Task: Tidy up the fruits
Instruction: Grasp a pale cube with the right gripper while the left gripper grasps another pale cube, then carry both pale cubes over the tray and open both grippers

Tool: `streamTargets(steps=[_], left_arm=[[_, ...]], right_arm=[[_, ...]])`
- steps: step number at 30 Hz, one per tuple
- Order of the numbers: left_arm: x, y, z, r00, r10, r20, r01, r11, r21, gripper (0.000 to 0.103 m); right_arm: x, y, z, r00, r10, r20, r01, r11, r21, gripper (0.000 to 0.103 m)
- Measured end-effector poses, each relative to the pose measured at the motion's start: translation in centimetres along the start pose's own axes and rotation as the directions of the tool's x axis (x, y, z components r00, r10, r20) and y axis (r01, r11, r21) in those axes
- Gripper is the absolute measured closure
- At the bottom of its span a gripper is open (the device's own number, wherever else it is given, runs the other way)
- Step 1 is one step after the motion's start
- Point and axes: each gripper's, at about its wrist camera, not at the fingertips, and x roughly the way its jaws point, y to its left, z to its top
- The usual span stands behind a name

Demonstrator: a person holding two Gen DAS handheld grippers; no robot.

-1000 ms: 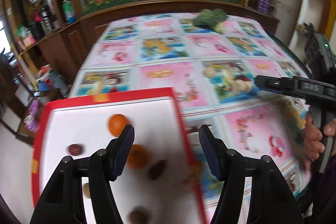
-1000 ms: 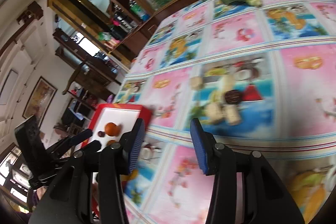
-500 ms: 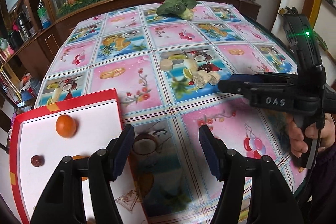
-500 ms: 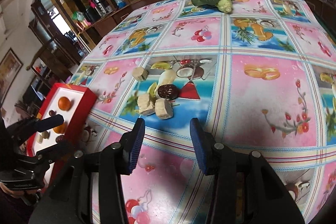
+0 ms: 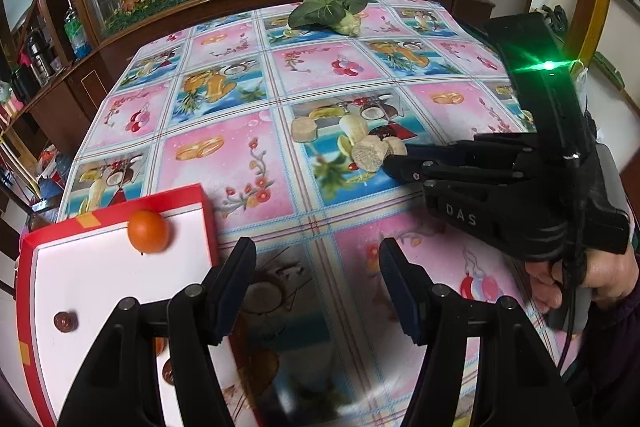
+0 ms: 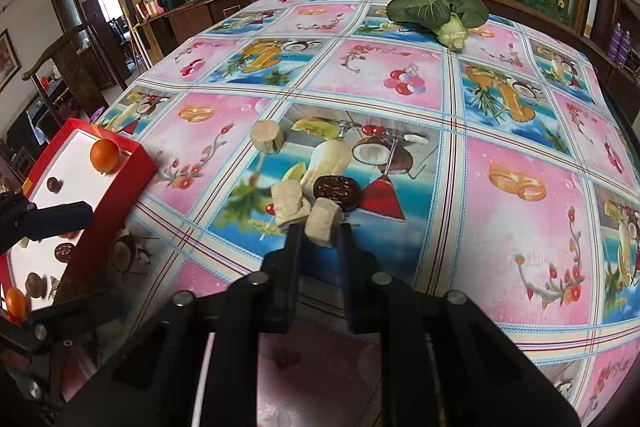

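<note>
Pale fruit chunk [image 6: 325,223], right fingers [image 6: 294,243] clamped, cookie [image 6: 337,188] beside

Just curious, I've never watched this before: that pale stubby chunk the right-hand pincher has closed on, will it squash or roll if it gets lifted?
The pale chunk looks dry and rough, so it probably won't slip in the right gripper. Its cut faces keep clean edges, so it is likely firm. Being a short cylinder, it might roll if set on its side.
</note>
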Motion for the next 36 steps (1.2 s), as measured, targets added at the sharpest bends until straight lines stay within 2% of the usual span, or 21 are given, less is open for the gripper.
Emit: streamTargets(steps=[4, 8, 16, 22, 23, 24, 28, 36], left_arm=[[1.1, -0.9, 1.1, 1.0, -0.006, -0.012, 0.006, 1.0, -0.005, 0.039], [2.4, -1.7, 2.1, 1.0, -0.006, -0.021, 0.006, 1.0, -0.013, 0.039], [5.5, -3.2, 4.0, 1.0, 0.001, -0.018, -0.001, 1.0, 0.005, 0.039], [6.8, -3.7, 4.7, 1.0, -0.02, -0.023, 0.02, 1.0, 0.01, 0.04], [7.0, -3.7, 4.8, 0.999, -0.021, -0.025, 0.021, 1.0, 0.008, 0.045], [7.3, -3.6, 4.8, 0.999, -0.03, -0.032, 0.03, 1.0, 0.002, 0.057], [7.5, -3.7, 5.1, 0.998, -0.051, -0.031, 0.051, 0.999, -0.001, 0.074], [6.7, -3.6, 4.7, 0.996, -0.087, -0.022, 0.087, 0.996, -0.019, 0.074]], right_arm=[[-0.6, -1.0, -0.1, 0.999, 0.042, -0.007, -0.041, 0.998, 0.055, 0.086], [-2.3, -2.9, 0.1, 0.997, 0.07, 0.043, -0.076, 0.987, 0.145, 0.086], [-4.4, -7.3, 0.0, 0.992, 0.071, 0.103, -0.103, 0.931, 0.349, 0.086], [-4.8, -7.9, 0.1, 0.989, 0.092, 0.117, -0.13, 0.916, 0.38, 0.086], [-4.8, -7.8, 0.1, 0.988, 0.095, 0.119, -0.134, 0.917, 0.375, 0.086], [-4.9, -7.7, 0.1, 0.988, 0.099, 0.121, -0.138, 0.918, 0.372, 0.086], [-5.1, -7.7, 0.1, 0.986, 0.108, 0.13, -0.149, 0.916, 0.372, 0.086], [-5.3, -8.1, 0.1, 0.985, 0.1, 0.141, -0.147, 0.914, 0.377, 0.086]])
